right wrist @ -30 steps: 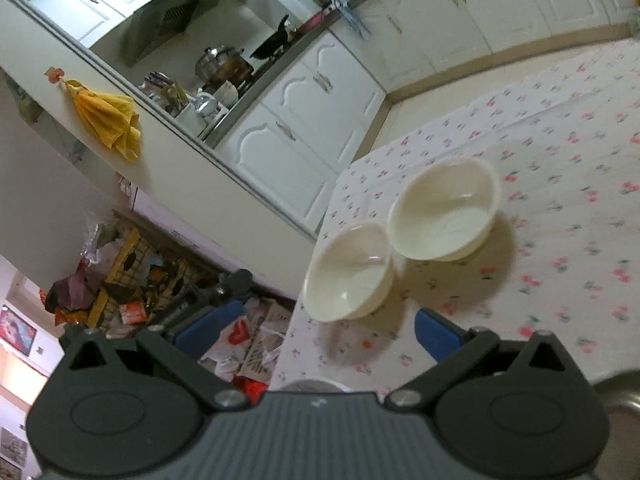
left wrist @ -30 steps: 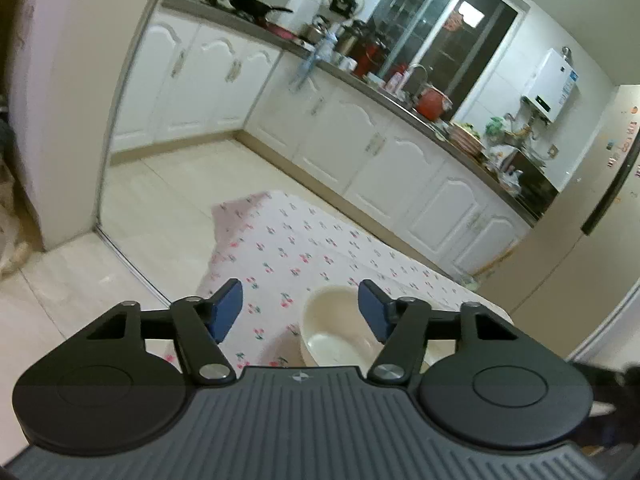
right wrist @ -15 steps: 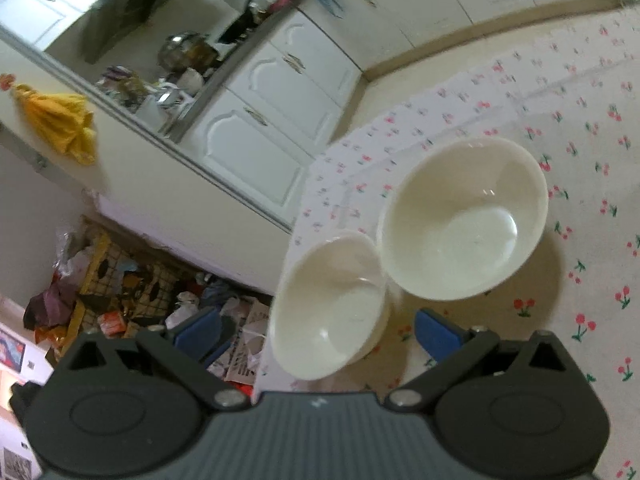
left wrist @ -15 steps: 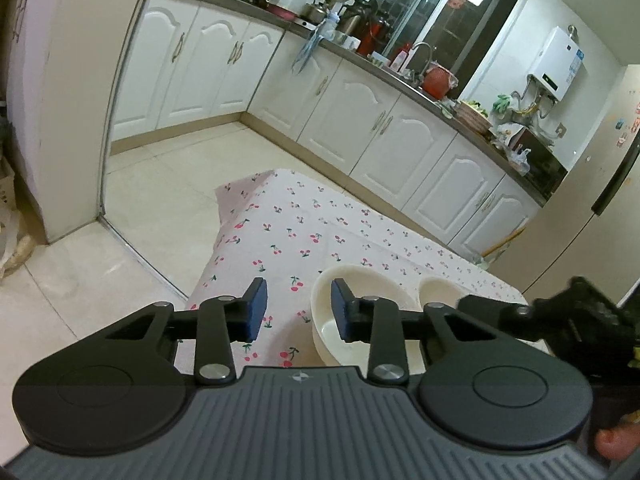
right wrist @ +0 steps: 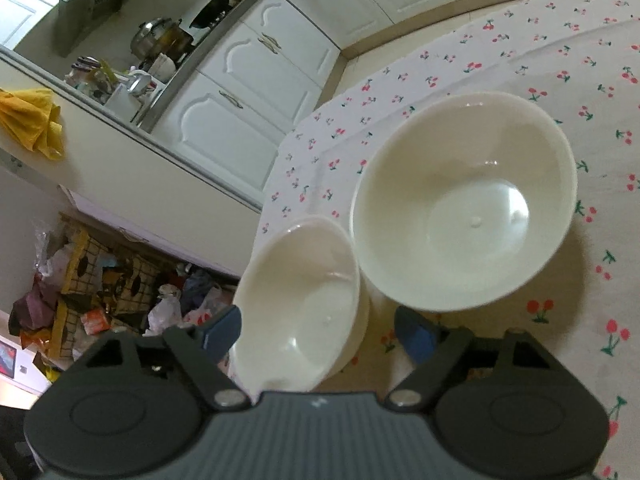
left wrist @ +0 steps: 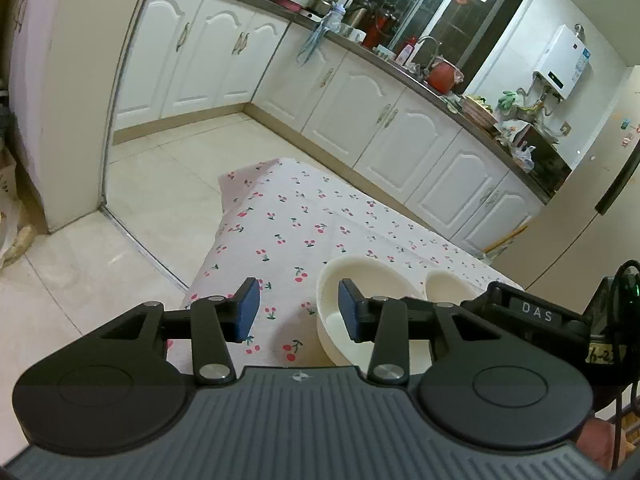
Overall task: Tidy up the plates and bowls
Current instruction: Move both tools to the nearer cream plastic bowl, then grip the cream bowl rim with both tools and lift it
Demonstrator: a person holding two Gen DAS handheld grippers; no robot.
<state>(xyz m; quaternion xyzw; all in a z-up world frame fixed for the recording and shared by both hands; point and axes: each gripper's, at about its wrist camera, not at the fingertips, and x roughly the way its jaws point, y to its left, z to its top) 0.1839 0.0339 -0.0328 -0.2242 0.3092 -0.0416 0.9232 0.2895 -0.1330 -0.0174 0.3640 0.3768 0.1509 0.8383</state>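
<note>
The 2 bowls sit on the cherry-print desk (right wrist: 520, 40), small bowl (right wrist: 304, 300) just beside large bowl (right wrist: 464, 200). The right gripper (right wrist: 318, 330) has jaws just closing astride the small bowl, not yet pinching. Centre it, squeeze gently, then nest it. The left gripper (left wrist: 297, 311) has jaws just opening, apart and gripping nothing.

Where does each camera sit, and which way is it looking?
Left wrist view: rides the left gripper, looking forward and down across the cherry tablecloth towards the kitchen cabinets; its own fingers show, just opening wider, nothing between them.
Right wrist view: rides the right gripper, looking steeply down at the small bowl, which lies between its open fingers.
Shared: both see the big bowl, the small bowl and the tablecloth.
</note>
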